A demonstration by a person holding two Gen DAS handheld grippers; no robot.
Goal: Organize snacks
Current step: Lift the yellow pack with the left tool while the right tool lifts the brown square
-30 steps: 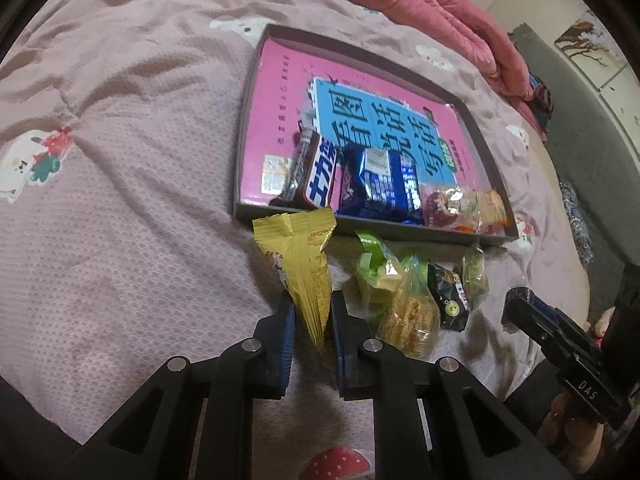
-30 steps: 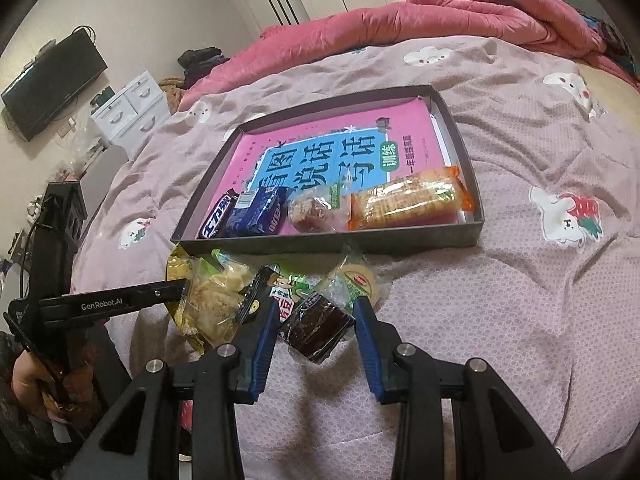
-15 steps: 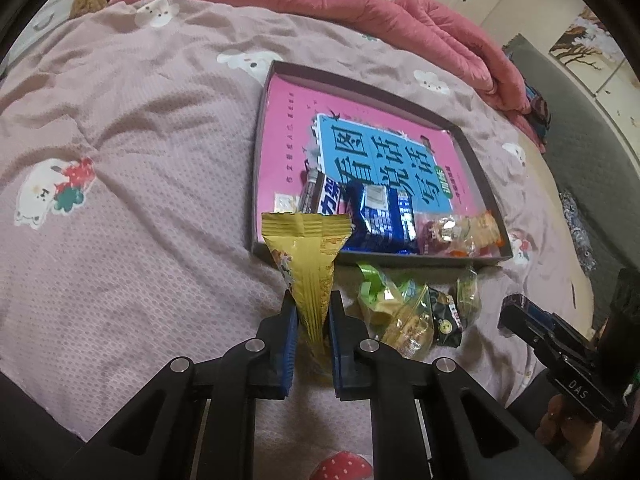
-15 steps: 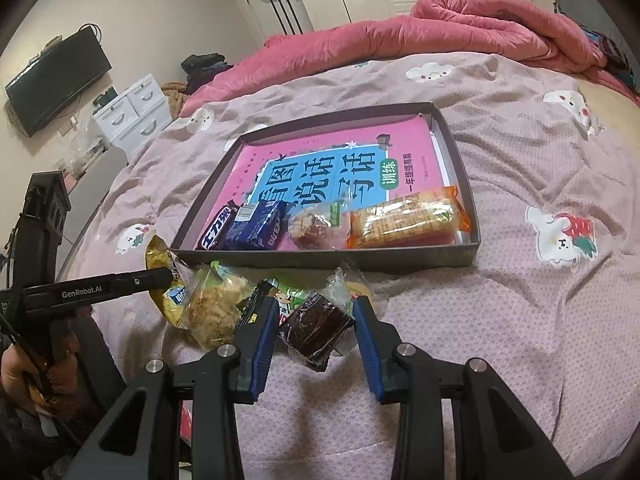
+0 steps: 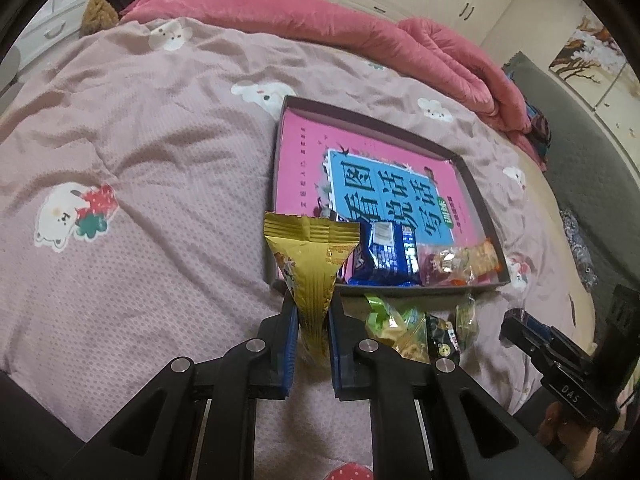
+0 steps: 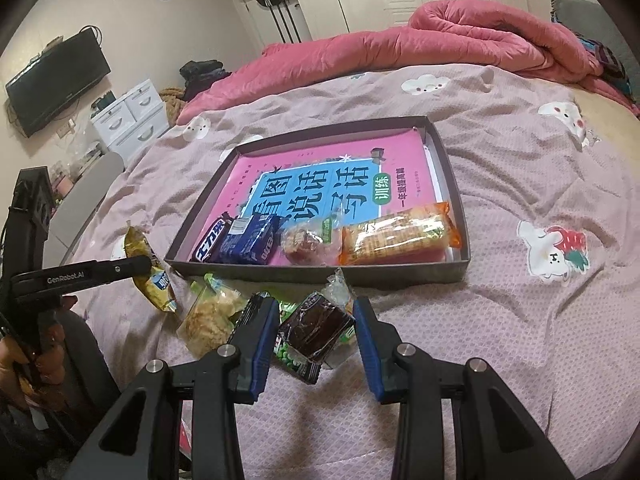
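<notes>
My left gripper (image 5: pixel 312 304) is shut on the narrow end of a gold snack packet (image 5: pixel 310 256), held upright above the bed just before the tray's near left corner. The right wrist view shows that gold packet (image 6: pixel 150 276) in the left gripper (image 6: pixel 146 266). The dark grey tray (image 5: pixel 476 188) holds a pink and blue book, with a chocolate bar (image 6: pixel 210 240), a blue biscuit pack (image 6: pixel 248 240), a clear-wrapped pastry (image 6: pixel 306 240) and an orange packet (image 6: pixel 400 234) along its near wall. My right gripper (image 6: pixel 314 308) is shut on a dark brown packet (image 6: pixel 314 326).
Loose snacks lie on the bed below the tray: a clear bag of crisps (image 6: pixel 208 316) and green packets (image 5: pixel 390 318). A rolled pink quilt (image 6: pixel 440 36) runs along the far side. The mauve bedspread (image 5: pixel 140 160) spreads out to the left of the tray.
My left gripper has risen with the gold packet, which now hangs in front of the tray's near left corner. The right gripper has stayed in place with the brown packet.
</notes>
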